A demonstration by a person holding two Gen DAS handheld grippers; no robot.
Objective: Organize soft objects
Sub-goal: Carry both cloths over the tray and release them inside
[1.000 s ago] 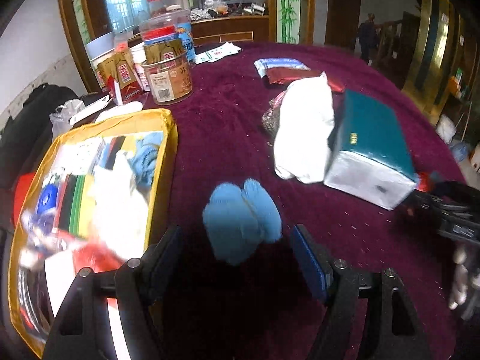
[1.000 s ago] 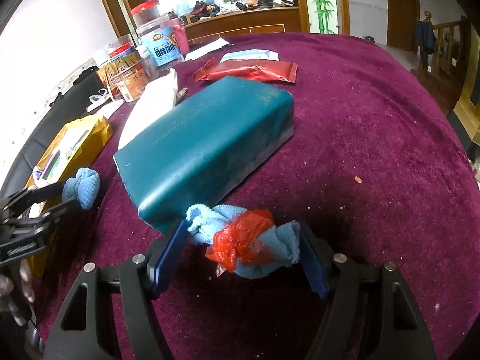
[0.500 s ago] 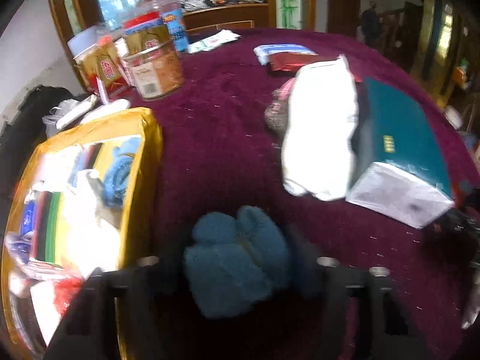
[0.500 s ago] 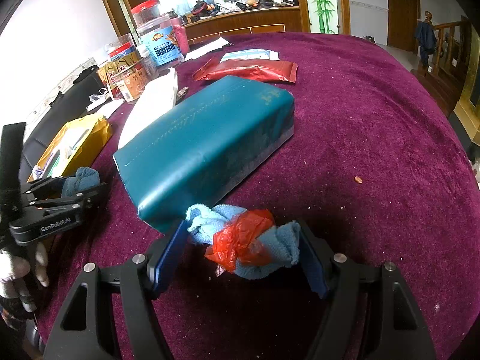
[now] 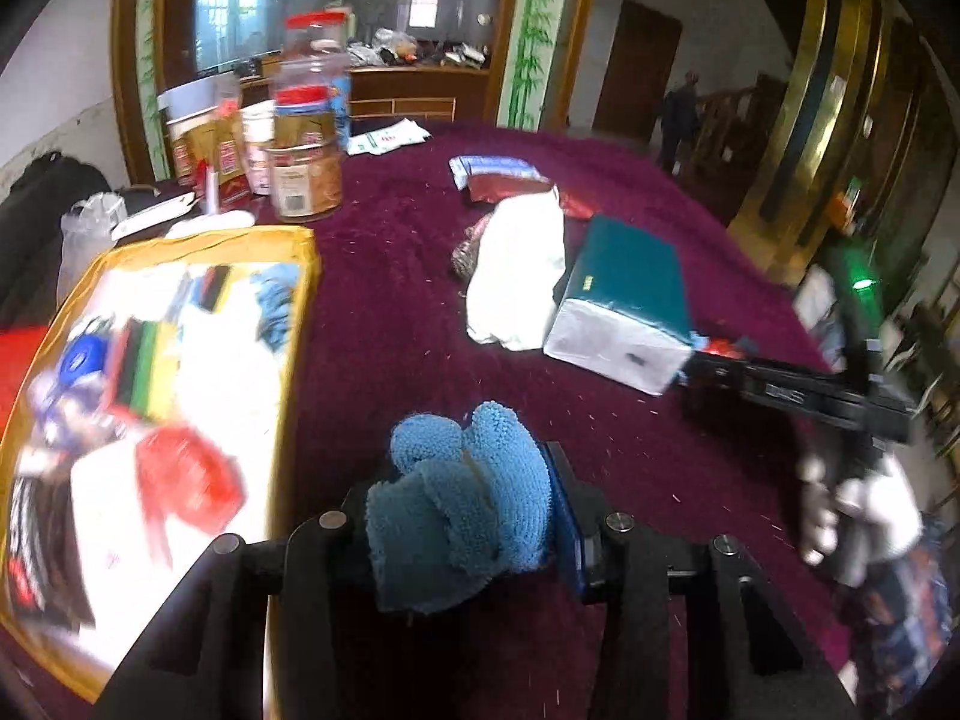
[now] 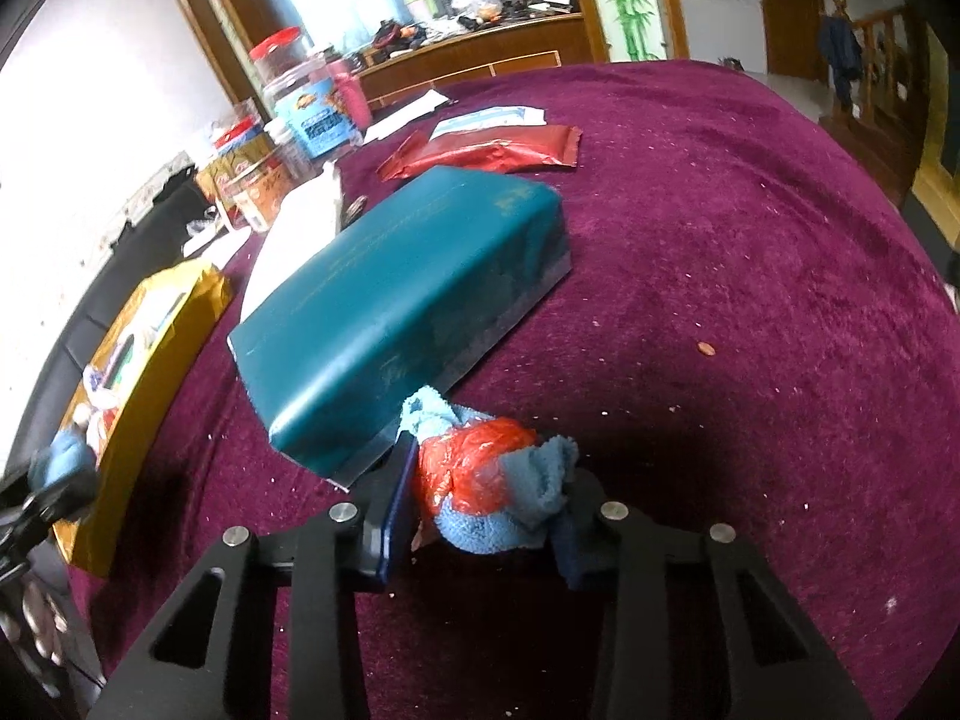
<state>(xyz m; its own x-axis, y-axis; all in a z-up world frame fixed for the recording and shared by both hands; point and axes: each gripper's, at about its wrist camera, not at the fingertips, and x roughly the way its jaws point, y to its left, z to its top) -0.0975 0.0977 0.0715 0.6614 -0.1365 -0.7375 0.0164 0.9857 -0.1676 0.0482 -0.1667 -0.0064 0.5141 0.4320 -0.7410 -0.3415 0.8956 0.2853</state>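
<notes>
My left gripper is shut on a fluffy blue cloth and holds it above the maroon tablecloth, just right of the yellow box that holds several soft items. My right gripper is shut on a light blue cloth bundled with red plastic, low over the table at the near corner of the teal box. The right gripper also shows in the left wrist view. The left gripper with its cloth shows at the left edge of the right wrist view.
A white soft pack lies against the teal box. Red and blue-white packets lie beyond it. Jars and snack packs stand at the far left. The maroon table drops off at right.
My left gripper closed on the blue cloth and lifted it off the table. My right gripper closed tighter on the blue and red bundle and moved slightly forward.
</notes>
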